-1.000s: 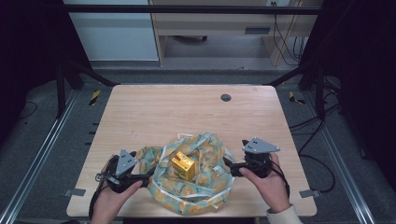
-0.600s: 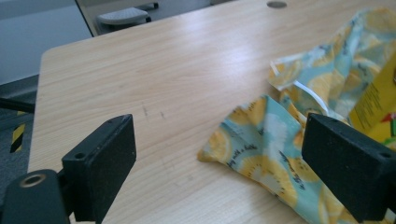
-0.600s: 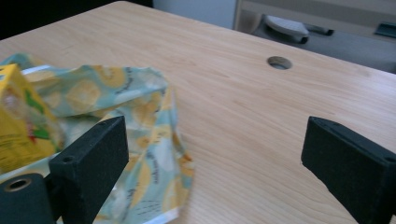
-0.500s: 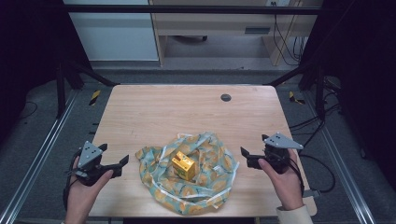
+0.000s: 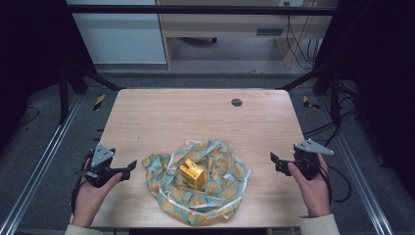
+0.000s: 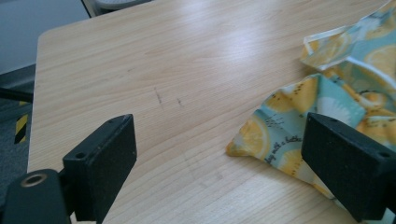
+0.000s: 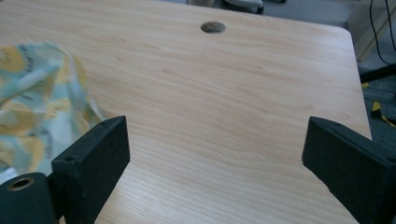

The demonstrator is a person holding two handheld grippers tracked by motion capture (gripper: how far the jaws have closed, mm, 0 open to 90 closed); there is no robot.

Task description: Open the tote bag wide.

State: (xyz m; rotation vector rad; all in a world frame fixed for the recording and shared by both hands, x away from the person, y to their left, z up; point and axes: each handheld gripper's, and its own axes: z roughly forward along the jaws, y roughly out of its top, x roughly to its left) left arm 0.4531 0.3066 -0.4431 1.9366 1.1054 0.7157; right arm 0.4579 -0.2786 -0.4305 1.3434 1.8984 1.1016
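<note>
Under us lies a pale wooden table [image 5: 161, 117] with a dark round grommet hole [image 5: 237, 102] near its far edge, standing on a grey floor between black frame rails. Near the table's front edge we see a lemon-print cloth [image 5: 215, 196] spread in loose folds, and a small yellow carton [image 5: 192, 174] stands upright in its middle. Our left tongs [image 5: 128, 168] hover at the table's left edge, just beside the cloth's near corner but not touching it, jaws wide apart and holding nothing. Our right tongs [image 5: 274, 161] sit apart from the cloth on its right side, jaws likewise spread wide and empty. In the left gripper view the cloth's corner [image 6: 261, 140] lies flat on the wood between the jaws.
</note>
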